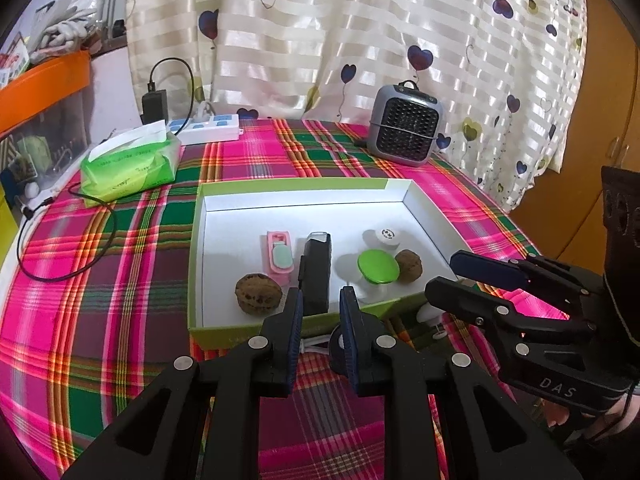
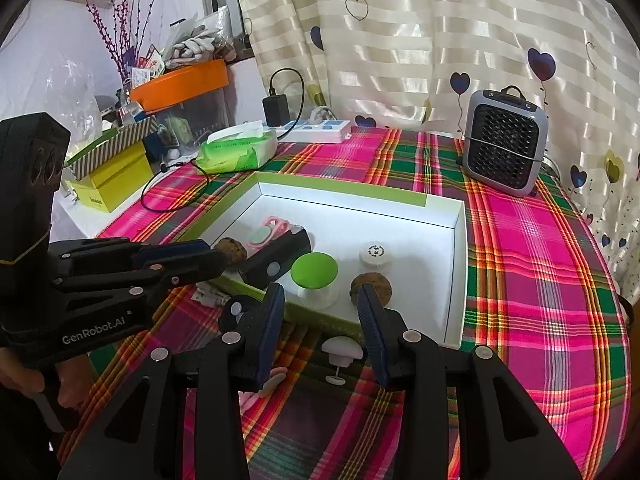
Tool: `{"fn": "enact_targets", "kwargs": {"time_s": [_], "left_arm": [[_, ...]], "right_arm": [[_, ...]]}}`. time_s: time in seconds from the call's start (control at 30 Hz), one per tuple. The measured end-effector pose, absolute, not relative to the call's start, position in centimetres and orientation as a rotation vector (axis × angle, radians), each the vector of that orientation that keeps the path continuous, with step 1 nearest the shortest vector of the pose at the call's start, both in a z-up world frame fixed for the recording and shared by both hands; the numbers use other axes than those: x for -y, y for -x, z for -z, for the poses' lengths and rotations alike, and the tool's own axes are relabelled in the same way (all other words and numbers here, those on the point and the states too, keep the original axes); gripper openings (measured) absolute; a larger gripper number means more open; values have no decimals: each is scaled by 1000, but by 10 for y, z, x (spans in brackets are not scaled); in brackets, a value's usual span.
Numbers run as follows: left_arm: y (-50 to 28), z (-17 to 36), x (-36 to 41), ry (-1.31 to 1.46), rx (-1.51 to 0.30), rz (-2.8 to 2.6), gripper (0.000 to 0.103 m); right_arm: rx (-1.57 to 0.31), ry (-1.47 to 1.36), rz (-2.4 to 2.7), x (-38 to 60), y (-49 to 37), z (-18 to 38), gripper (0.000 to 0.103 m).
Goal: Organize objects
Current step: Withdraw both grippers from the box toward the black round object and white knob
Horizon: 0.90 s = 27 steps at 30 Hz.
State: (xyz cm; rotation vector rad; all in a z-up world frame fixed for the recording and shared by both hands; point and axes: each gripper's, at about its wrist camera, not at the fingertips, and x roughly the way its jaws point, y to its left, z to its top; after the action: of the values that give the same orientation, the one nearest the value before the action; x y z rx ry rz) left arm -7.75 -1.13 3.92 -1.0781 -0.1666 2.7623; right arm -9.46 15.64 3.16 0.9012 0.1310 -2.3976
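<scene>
**Sorting small items into the green-rimmed box**

Hovering with jaws apart and empty, the right hand-held gripper (image 2: 322, 326) stands just above a white mushroom-shaped piece (image 2: 342, 352) lying on the bench (image 2: 540, 280), outside the box (image 2: 456, 264). The left hand-held gripper (image 1: 320, 322), also released, waits alongside. A clean pick likely means lowering squarely, pinching the cap, then clearing the near wall.

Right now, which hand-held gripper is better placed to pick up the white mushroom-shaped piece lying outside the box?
Right. The white mushroom-shaped piece lies between the open fingers of the right hand-held gripper; the left hand-held gripper points at the box.
</scene>
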Motion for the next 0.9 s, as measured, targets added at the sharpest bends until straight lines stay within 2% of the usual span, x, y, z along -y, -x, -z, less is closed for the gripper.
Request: {"fn": "enact_targets", "kwargs": {"time_s": [0.9], "left_arm": [[76, -30, 11, 1107, 199, -2725, 18]], "right_arm": [[-32, -912, 2367, -171, 100, -22, 40]]}}
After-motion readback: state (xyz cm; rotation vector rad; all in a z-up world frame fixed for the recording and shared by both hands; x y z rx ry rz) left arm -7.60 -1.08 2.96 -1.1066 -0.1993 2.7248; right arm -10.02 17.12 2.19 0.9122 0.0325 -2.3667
